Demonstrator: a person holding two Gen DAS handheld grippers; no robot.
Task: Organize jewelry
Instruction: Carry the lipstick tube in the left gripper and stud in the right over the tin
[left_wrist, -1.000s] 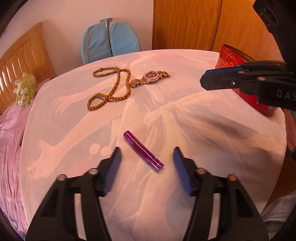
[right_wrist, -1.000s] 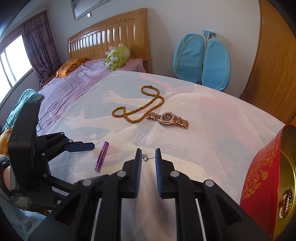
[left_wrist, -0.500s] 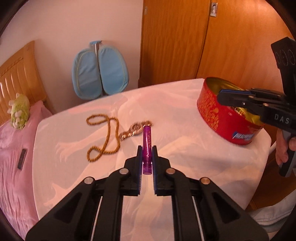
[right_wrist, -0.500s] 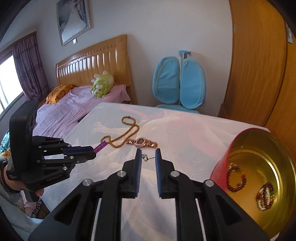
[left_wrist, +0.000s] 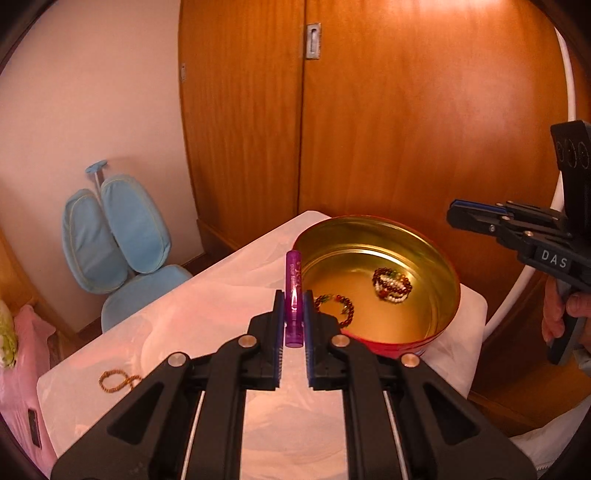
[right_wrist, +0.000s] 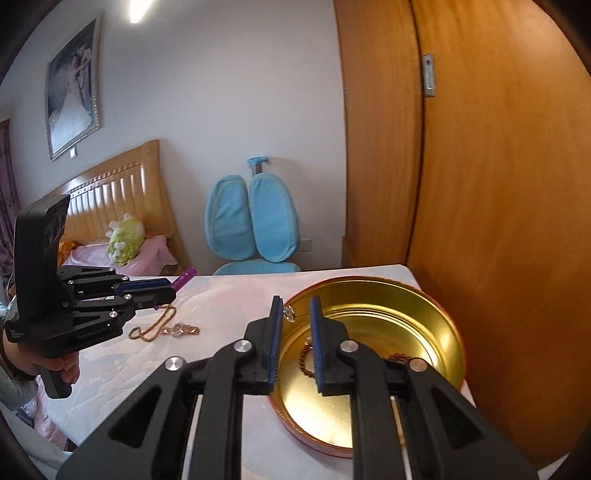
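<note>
The white-draped surface (left_wrist: 229, 295) carries a round red tin (left_wrist: 380, 280) with a gold inside, and everything here can be placed against that tin. Lying in it are 2 beaded bracelets, a red-and-white one (left_wrist: 392, 285) toward its middle and a darker one (left_wrist: 338, 306) against its near wall. Out on the surface, well apart from the tin, lie a brown bead strand (right_wrist: 153, 328) and a gold watch (right_wrist: 183, 329) just beside it. The left gripper (left_wrist: 294, 325) hangs just short of the tin's near rim, its fingers narrow and clamped on a purple tube (left_wrist: 294, 295) that stands up between them. The right gripper (right_wrist: 296, 315) is above the tin's rim, fingers nearly closed and pinching a small silver ring (right_wrist: 288, 314) at their tips. The step in hand looks like dropping both pieces into the tin. To do it well, I would bring each gripper fully over the gold floor, lower it inside the wall, and only then part the fingers, since the ring is tiny and could bounce or roll out. The tube should be tipped toward flat before release, and placed clear of the 2 bracelets.
</note>
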